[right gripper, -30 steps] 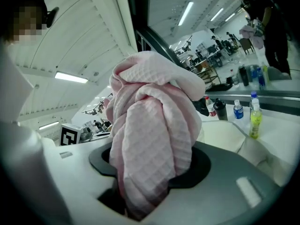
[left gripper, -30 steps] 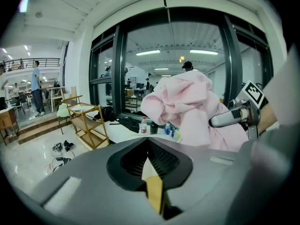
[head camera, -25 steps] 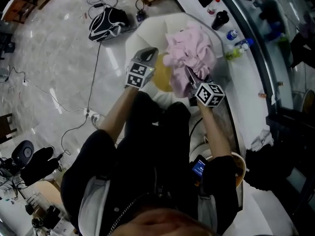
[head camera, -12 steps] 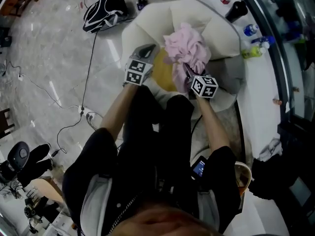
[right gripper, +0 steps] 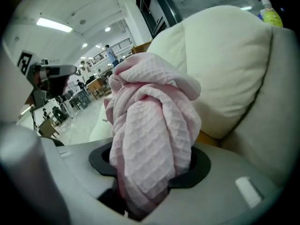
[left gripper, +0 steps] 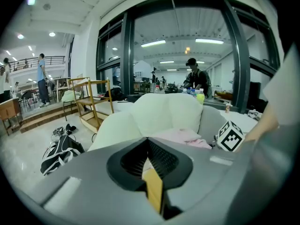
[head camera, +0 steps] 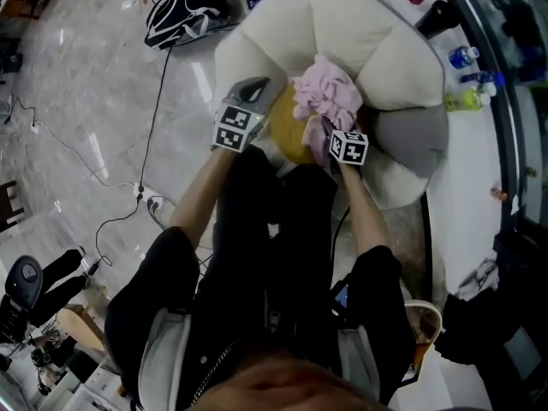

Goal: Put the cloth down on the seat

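Gripping the pink cloth (head camera: 330,99), the right tool (head camera: 324,128) held it bunched just over the yellow seat (head camera: 288,137). The cloth was judged not yet released. The left tool (head camera: 257,88) hovered alongside, jaws nearly together and empty. Lowering and letting go were outstanding.

Bright, even indoor light; ceiling strips (left gripper: 154,43) glow overhead. Glare streaks the floor (head camera: 92,154) well beyond the left edge of the counter (head camera: 464,197). Gripper views fisheye, corners black; cloth (right gripper: 150,125) sharp, foreground blurred.
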A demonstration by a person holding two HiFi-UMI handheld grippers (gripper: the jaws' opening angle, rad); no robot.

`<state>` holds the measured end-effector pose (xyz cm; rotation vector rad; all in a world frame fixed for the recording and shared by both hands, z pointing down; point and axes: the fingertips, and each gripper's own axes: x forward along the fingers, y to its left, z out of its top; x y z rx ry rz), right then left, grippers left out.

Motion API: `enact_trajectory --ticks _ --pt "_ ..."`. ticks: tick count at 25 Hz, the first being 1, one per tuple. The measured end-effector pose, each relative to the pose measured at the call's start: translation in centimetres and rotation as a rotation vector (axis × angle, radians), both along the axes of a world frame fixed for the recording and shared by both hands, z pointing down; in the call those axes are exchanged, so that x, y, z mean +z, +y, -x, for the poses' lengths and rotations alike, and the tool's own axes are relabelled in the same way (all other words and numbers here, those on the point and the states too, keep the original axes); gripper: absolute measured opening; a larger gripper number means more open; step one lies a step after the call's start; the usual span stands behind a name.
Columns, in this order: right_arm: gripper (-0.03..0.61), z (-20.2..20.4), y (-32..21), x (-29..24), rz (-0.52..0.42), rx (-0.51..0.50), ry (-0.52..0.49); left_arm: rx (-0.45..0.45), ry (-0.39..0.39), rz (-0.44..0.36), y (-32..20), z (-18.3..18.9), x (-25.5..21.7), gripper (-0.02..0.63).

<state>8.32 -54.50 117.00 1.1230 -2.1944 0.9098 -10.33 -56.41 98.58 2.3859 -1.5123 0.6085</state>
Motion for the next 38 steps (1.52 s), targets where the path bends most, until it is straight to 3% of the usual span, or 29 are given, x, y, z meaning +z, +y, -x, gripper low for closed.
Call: enact_trajectory --ticks 4,9,13,17,23,30,38 --pt "0.272 -0.8 1.1 4.3 0.034 -0.041 0.135 0.006 -0.015 0.001 0.4 0.8 0.6 0.011" --pt "0.313 -0.1 1.1 5.3 0.04 -0.066 0.2 -0.003 -0.022 -0.003 0.9 2.3 0.1 0.011" --pt "0.382 0.8 1.7 3.6 0.04 -0.073 0.183 -0.017 -0.016 0.005 1.7 3.0 -0.8 0.011" --pt "0.391 0.3 2.2 0.3 0.049 -0.021 0.151 -0.008 -0.013 0.017 2.5 2.5 -3.0 0.011" --pt "0.331 -1.3 2.6 -9.1 0.014 0.091 0.086 -0.008 0.006 0.048 4.3 1.9 -9.2 0.011" --pt "0.005 -2.8 2.0 -26.5 -0.177 0.113 0.05 0.022 0.019 0.057 4.8 -0.1 -20.1 0.011" --pt "0.003 -3.6 0.7 -46.0 -0.309 0.143 -0.03 0.072 0.044 0.015 3.8 -3.4 -34.3 0.011"
